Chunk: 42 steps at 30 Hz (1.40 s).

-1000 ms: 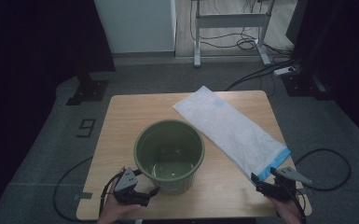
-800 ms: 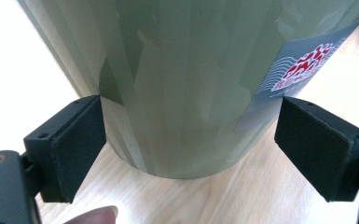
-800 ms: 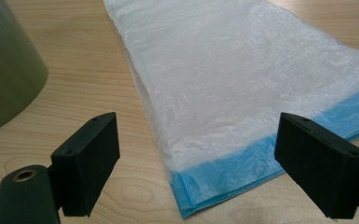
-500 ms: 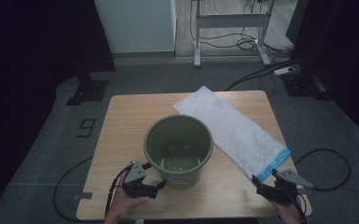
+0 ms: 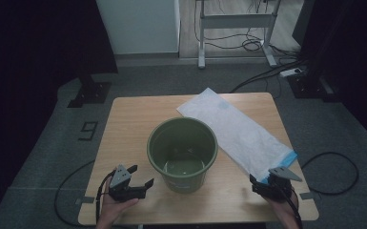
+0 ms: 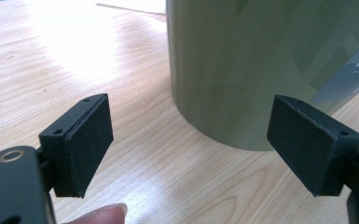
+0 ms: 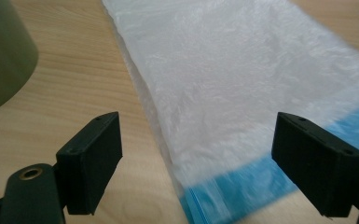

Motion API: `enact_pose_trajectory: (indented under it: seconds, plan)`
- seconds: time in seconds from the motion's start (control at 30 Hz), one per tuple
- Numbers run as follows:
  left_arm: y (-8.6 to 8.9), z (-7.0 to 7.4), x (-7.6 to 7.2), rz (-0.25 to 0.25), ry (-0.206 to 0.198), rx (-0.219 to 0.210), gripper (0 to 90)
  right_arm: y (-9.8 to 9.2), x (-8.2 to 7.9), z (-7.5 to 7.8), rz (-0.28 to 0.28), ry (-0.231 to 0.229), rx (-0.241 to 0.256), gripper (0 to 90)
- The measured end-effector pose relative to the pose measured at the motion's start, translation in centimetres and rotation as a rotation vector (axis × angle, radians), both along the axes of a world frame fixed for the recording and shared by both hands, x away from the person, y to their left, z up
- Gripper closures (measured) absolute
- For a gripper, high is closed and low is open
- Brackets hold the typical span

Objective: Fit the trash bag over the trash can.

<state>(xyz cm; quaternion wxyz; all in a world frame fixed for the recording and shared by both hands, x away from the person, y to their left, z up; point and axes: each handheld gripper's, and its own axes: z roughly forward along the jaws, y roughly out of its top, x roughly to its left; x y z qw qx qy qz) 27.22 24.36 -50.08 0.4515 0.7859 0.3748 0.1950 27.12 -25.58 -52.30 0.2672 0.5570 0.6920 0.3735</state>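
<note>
A round olive-green plastic bucket (image 5: pixel 182 153) stands upright mid-counter (image 5: pixel 124 129), empty, mouth up to receive something. Beside it a long clear plastic zip bag with a blue seal strip (image 5: pixel 238 131) lies flat, blue end nearest the right claw (image 5: pixel 267 186), spread wide before it. The left claw (image 5: pixel 136 183), also spread, faces the bucket's base, likely to steady it.

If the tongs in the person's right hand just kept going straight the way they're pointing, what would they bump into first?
Most likely the white plastic bag. The right tongs stand open over the wooden table, aimed at the bag's blue-edged end, which lies just ahead. How near is hard to judge.
</note>
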Motion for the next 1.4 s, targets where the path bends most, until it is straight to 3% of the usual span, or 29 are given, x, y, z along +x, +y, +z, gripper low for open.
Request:
enact_pose_trajectory:
  seconds: [0.07, 0.1, 0.17, 0.23, 0.33, 0.4, 0.57, 0.7, 0.93, 1.0, 1.03, 1.07, 1.1, 1.27, 1.33, 1.4]
  plan:
    - [0.2, -0.1, 0.1, 0.001, 0.004, 0.001, 13.9, 1.5, 2.5, 0.1, 0.008, 0.037, 0.010, 15.8]
    - [0.2, -0.1, 0.2, 0.002, 0.005, 0.002, 13.9, 1.5, 2.5, 0.1, 0.008, 0.037, 0.010, 15.8]
    - [0.5, -0.2, 0.3, 0.001, 0.008, 0.002, 13.9, 2.6, 4.2, 0.0, 0.019, 0.067, 0.014, 15.7]
    - [0.8, -0.5, 0.3, 0.001, 0.012, 0.002, 14.1, 4.1, 6.3, 0.0, -0.006, 0.098, -0.021, 16.9]
    - [1.2, -0.7, 0.3, 0.008, 0.019, 0.016, 14.1, 4.9, 7.7, -0.1, -0.014, 0.109, -0.046, 19.1]
    - [1.7, -1.0, 0.2, 0.019, 0.028, 0.016, 14.1, 5.3, 9.4, -0.4, -0.033, 0.139, -0.047, 25.4]
    - [2.5, -1.0, -0.1, 0.030, 0.025, 0.000, 14.3, 4.9, 9.8, -1.1, -0.027, 0.168, -0.049, 31.8]
    - [2.9, -0.9, -0.1, 0.041, 0.022, -0.014, 14.6, 3.5, 9.1, -1.9, -0.043, 0.188, -0.049, 34.6]
    - [2.8, -0.9, -0.3, 0.044, 0.032, -0.010, 14.9, 1.4, 7.1, -2.3, -0.082, 0.163, -0.051, 38.3]
    - [2.7, -1.0, -0.4, 0.041, 0.034, -0.006, 14.8, 0.8, 5.5, -2.4, -0.097, 0.157, -0.067, 37.6]
    - [2.7, -1.0, -0.4, 0.041, 0.034, -0.006, 14.9, 0.8, 5.5, -2.4, -0.097, 0.157, -0.067, 37.6]
    - [2.7, -1.0, -0.4, 0.040, 0.036, -0.005, 14.8, 0.5, 4.1, -2.4, -0.113, 0.154, -0.066, 36.7]
    - [2.7, -1.0, -0.4, 0.040, 0.038, -0.006, 14.8, 0.5, 4.1, -2.4, -0.113, 0.154, -0.066, 36.7]
    - [2.9, -0.9, -0.6, 0.044, 0.036, -0.013, 14.8, -0.5, -0.2, -2.6, -0.092, 0.138, -0.065, 36.2]
    - [3.0, -0.9, -0.6, 0.046, 0.036, -0.019, 14.8, -0.6, -0.6, -2.6, -0.090, 0.138, -0.064, 36.2]
    - [3.1, -0.9, -0.7, 0.049, 0.038, -0.027, 14.9, -1.3, -2.0, -2.5, -0.096, 0.146, -0.062, 36.3]
